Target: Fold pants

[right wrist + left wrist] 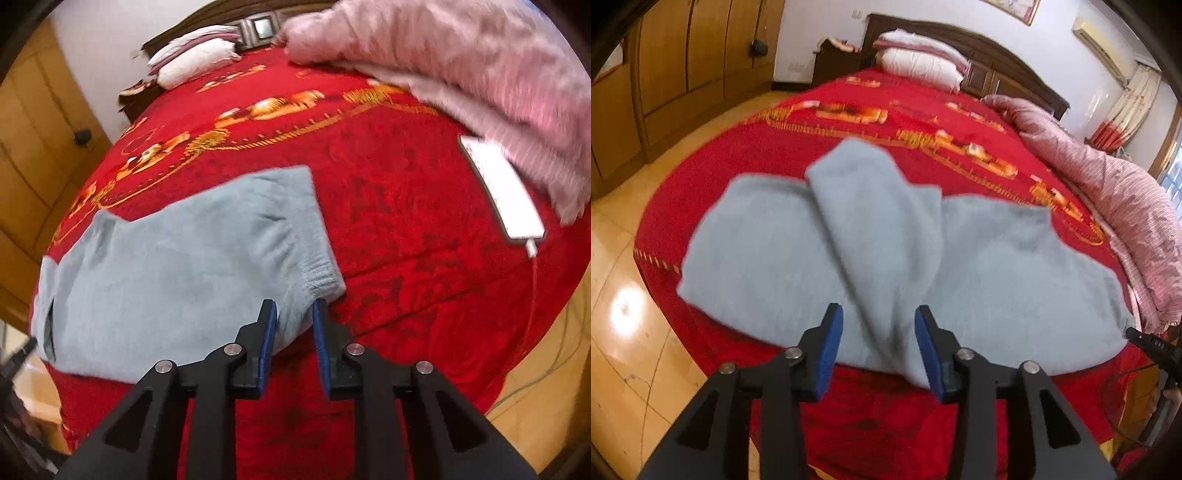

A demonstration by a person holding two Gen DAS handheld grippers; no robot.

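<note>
Lying unlabelled, grey pants (871, 240) on red bedspread (923, 122), no legible writing.
</note>
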